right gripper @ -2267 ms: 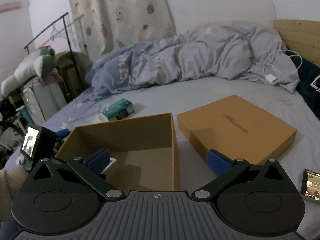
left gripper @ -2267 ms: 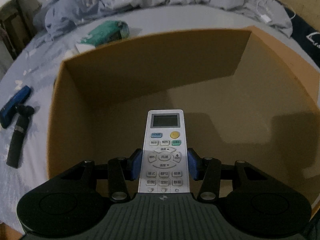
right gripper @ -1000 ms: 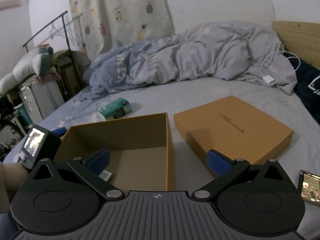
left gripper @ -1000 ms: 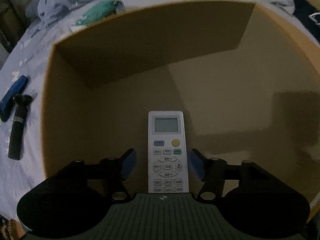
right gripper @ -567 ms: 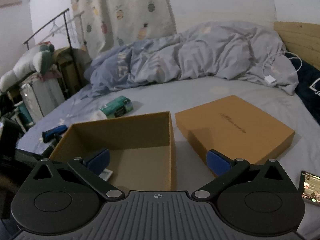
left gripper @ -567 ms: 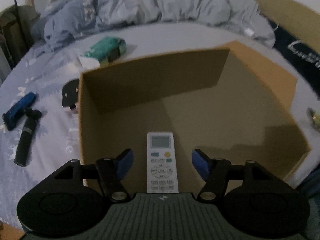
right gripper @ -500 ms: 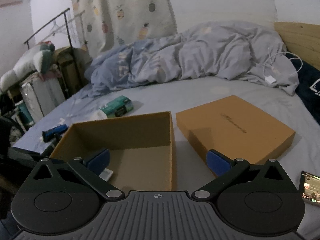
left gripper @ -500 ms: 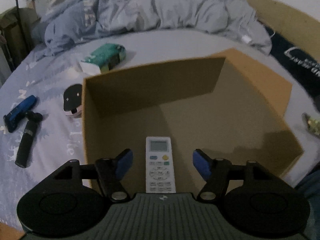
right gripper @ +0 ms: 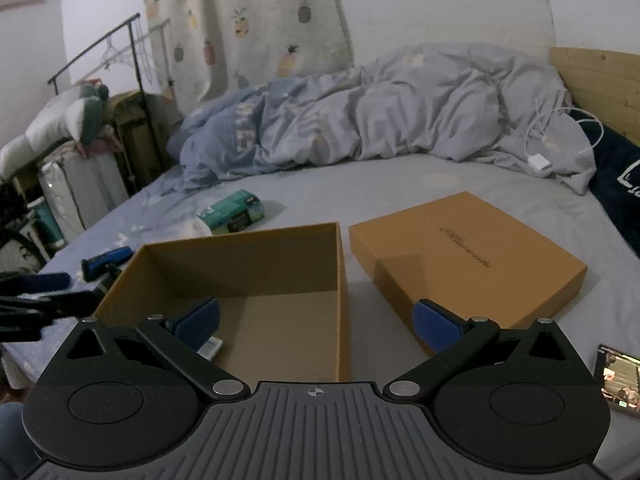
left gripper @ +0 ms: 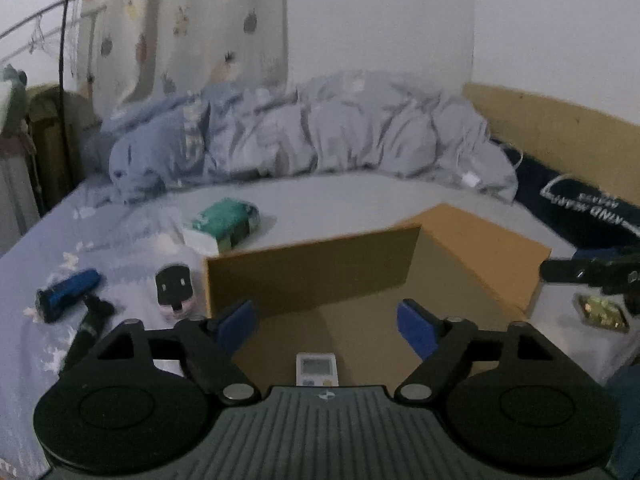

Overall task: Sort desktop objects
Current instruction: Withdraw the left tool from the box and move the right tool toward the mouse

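An open orange box (left gripper: pixel 312 268) (right gripper: pixel 240 264) stands on the bed. A white remote (left gripper: pixel 317 368) lies on its floor near the front wall; a corner of it shows in the right wrist view (right gripper: pixel 210 347). My left gripper (left gripper: pixel 326 322) is open and empty, raised above the box's near edge. My right gripper (right gripper: pixel 316 322) is open and empty over the box's right wall. Left of the box lie a black plug (left gripper: pixel 174 288), a blue tool (left gripper: pixel 66 293) (right gripper: pixel 106 261) and a black handle (left gripper: pixel 90 326).
The box lid (right gripper: pixel 464 256) (left gripper: pixel 484 252) lies right of the box. A green tissue pack (left gripper: pixel 222 226) (right gripper: pixel 234 210) lies behind it. A phone (right gripper: pixel 618 376) (left gripper: pixel 600 310) lies at the right. A crumpled duvet (right gripper: pixel 380 120) fills the back.
My left gripper let go of the remote on the box floor, opened wide, then lifted and pulled back out of the box. The right gripper stayed almost still.
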`<state>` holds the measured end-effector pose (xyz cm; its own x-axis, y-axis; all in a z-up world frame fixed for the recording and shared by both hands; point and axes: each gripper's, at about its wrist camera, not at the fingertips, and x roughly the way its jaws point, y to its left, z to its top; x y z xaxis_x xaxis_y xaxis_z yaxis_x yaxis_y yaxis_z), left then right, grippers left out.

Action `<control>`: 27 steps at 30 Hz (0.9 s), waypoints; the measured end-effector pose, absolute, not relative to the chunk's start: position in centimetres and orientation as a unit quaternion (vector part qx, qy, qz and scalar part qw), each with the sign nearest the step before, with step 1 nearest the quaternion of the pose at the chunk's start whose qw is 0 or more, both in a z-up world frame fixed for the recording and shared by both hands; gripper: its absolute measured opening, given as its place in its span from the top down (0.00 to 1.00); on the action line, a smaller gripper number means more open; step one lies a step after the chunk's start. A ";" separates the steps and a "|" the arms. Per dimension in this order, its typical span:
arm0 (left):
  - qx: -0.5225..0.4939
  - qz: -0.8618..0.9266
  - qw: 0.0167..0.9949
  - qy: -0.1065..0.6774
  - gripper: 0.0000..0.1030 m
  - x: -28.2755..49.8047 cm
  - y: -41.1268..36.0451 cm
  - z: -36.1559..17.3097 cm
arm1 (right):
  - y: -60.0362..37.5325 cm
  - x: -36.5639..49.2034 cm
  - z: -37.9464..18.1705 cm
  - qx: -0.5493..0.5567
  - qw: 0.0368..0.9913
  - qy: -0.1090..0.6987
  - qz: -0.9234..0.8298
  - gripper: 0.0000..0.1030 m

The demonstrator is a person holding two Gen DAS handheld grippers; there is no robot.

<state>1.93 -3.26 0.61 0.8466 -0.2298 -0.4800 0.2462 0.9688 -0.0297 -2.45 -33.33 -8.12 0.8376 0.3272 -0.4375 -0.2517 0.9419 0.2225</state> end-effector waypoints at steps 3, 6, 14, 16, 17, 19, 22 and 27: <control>0.002 -0.125 0.970 0.208 0.16 0.9 -3.0 1.4 | -33.4 -2.5 -8.2 0.074 0.957 0.240 0.148 0.00; -0.012 -0.126 0.978 0.166 0.15 0.1 -2.7 1.7 | -33.4 -2.5 -8.2 0.071 0.958 0.238 0.144 0.00; -0.013 -0.128 0.983 0.134 0.06 0.5 -2.7 1.9 | -33.5 -2.5 -8.5 0.064 0.960 0.236 0.136 0.00; -0.013 -0.123 0.984 0.131 0.02 0.7 -2.6 1.8 | -33.4 -2.5 -8.5 0.062 0.962 0.230 0.135 0.00; -0.010 -0.119 0.984 0.132 0.02 0.9 -2.6 1.7 | -33.3 -2.5 -8.5 0.060 0.963 0.227 0.134 0.00; 0.000 -0.112 0.985 0.134 0.01 1.2 -2.6 1.4 | -33.1 -2.4 -8.6 0.053 0.964 0.225 0.129 0.00; 0.011 -0.102 0.985 0.136 0.01 1.4 -2.6 1.3 | -33.0 -2.2 -8.8 0.052 0.964 0.228 0.124 0.00; 0.024 -0.100 0.986 0.133 0.00 1.2 -2.8 1.4 | -32.7 -1.9 -9.0 0.051 0.964 0.231 0.119 0.00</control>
<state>1.18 -2.77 1.38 0.9448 -0.1906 -0.2667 0.2032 0.9789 0.0202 -1.89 -32.70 -8.99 0.8654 0.2527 -0.4327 -0.2058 0.9666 0.1531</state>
